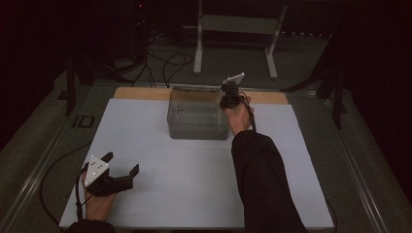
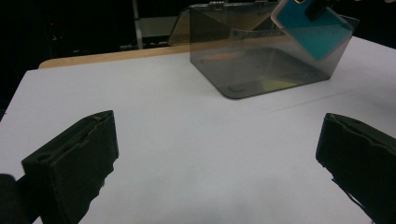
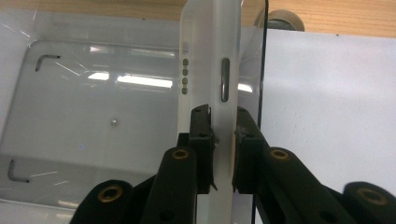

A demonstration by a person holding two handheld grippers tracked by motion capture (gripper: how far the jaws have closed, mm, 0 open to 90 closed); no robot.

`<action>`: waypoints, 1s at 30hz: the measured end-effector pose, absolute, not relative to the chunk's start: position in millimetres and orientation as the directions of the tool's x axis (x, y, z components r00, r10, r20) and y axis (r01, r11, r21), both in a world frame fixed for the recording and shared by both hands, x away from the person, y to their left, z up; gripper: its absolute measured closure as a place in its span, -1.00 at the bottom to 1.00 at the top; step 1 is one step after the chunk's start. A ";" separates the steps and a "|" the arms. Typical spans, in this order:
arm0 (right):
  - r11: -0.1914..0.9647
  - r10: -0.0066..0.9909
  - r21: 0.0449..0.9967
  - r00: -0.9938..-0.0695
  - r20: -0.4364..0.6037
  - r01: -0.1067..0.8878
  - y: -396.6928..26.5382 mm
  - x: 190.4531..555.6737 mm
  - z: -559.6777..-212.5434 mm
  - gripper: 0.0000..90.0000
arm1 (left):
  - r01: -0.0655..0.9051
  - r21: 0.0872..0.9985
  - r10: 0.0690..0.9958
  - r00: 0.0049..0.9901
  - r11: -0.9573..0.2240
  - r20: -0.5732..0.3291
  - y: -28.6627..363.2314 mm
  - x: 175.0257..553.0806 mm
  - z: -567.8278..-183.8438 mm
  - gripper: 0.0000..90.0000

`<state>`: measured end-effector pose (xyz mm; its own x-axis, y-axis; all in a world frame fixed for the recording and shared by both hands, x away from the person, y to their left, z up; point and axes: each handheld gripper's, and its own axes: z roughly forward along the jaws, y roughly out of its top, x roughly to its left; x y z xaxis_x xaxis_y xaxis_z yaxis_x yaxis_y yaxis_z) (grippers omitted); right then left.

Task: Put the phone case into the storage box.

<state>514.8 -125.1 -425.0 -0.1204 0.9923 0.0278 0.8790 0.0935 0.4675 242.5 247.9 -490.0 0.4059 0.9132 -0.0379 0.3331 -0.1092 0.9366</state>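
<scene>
Right gripper (image 3: pixel 223 135) clamped on the phone (image 3: pixel 212 70) edge-on, over the clear box's (image 1: pixel 198 127) far-right corner — mid-placement; next: lower inside the wall, then release — left gripper (image 1: pixel 121 164) idle, wide open, empty.

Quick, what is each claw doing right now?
Left claw: open, holding nothing.
Right claw: shut on the phone, above the clear box.

Teal phone in white case (image 2: pixel 312 29), smoky clear box (image 2: pixel 261 65), white table sheet (image 1: pixel 160 170), black gripper (image 1: pixel 121 167)
</scene>
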 end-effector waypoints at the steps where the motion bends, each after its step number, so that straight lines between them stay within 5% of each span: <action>1: 0.096 0.992 0.468 -0.121 0.025 0.879 -124.8 514.7 -425.1 0.81 | 0.334 0.936 0.913 0.406 -0.109 -0.038 247.9 242.5 -490.0 -1.00; 30: 0.107 0.994 0.443 -0.108 -0.022 0.890 -117.2 516.8 -436.0 0.81 | 0.335 0.936 0.913 0.406 -0.109 -0.039 249.2 242.8 -489.8 -1.00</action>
